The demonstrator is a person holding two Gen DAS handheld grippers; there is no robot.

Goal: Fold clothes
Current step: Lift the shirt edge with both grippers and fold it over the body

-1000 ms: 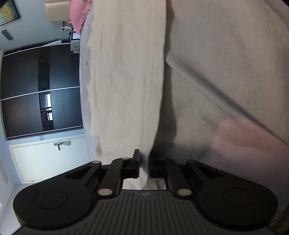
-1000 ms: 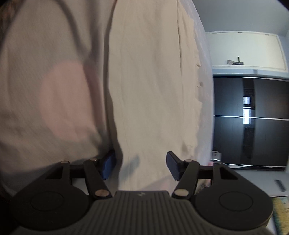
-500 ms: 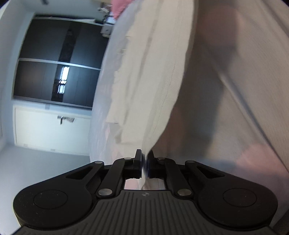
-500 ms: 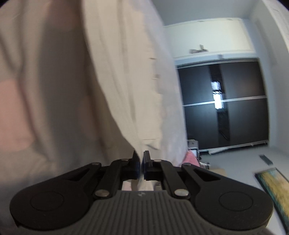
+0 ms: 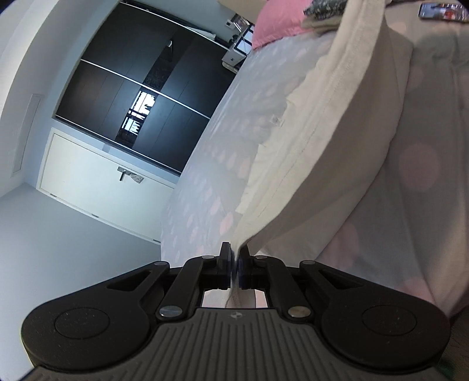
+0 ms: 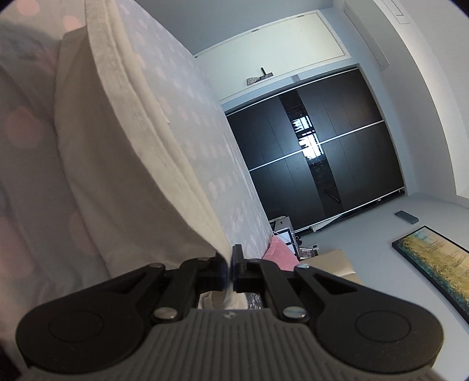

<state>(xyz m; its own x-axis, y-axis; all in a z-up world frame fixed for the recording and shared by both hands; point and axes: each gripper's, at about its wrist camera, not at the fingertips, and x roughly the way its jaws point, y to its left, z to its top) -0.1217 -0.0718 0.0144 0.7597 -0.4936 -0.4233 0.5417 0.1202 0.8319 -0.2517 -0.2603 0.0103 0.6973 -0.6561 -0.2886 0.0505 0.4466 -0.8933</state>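
I have the left claw clamped on a corner of the cream garment, and the right claw pinched shut on another corner of the same garment. In both views the cloth runs up from the bottom centre toward the top of the frame, lifted off the dotted bed with its hemmed edge taut between my grips. My worry is the thin bite: only the very tip of each corner sits between the pads, so a sharp tug or uneven pull could, I judge, slip one corner free and drop the fold askew. Pulling the claws too far apart may stretch the hem; too little leaves a sag that creases. A pink pillow and a phone lie at the upper right of the left view, so I would lay the fold short of them. The bed's dotted surface in mid-frame looks open for setting down.
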